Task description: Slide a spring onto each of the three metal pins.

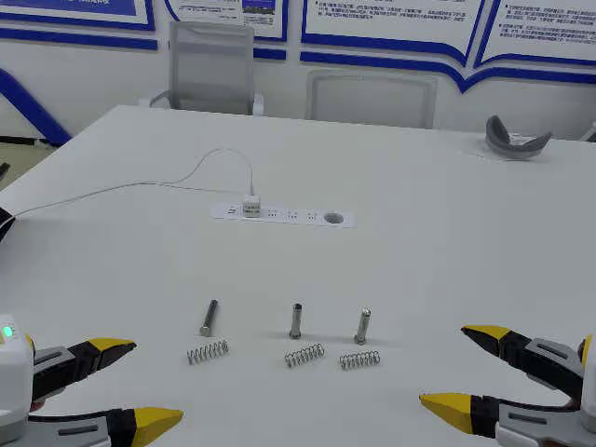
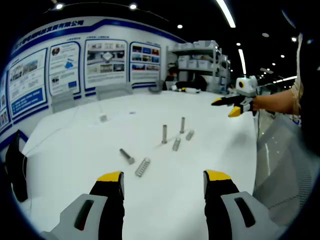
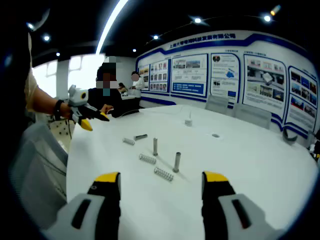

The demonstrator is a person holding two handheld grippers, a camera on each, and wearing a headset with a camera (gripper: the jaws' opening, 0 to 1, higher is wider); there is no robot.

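Three metal pins stand in a row on the white table (image 1: 447, 261). The left pin (image 1: 209, 318) lies flat, while the middle pin (image 1: 296, 320) and the right pin (image 1: 362, 326) stand upright. A loose spring lies just in front of each: left spring (image 1: 208, 352), middle spring (image 1: 304, 355), right spring (image 1: 359, 359). My left gripper (image 1: 140, 384) is open at the near left, apart from the parts, with nothing between its yellow tips. My right gripper (image 1: 463, 367) is open at the near right, also holding nothing. The left gripper view shows the lying pin (image 2: 127, 156) and its spring (image 2: 142, 166) nearest.
A white power strip (image 1: 279, 214) with a plug and a thin cable (image 1: 140, 186) lies mid-table. A grey curved object (image 1: 517, 140) rests at the far right. Two chairs (image 1: 212, 67) stand behind the table. People sit beyond the table's end (image 3: 107, 97).
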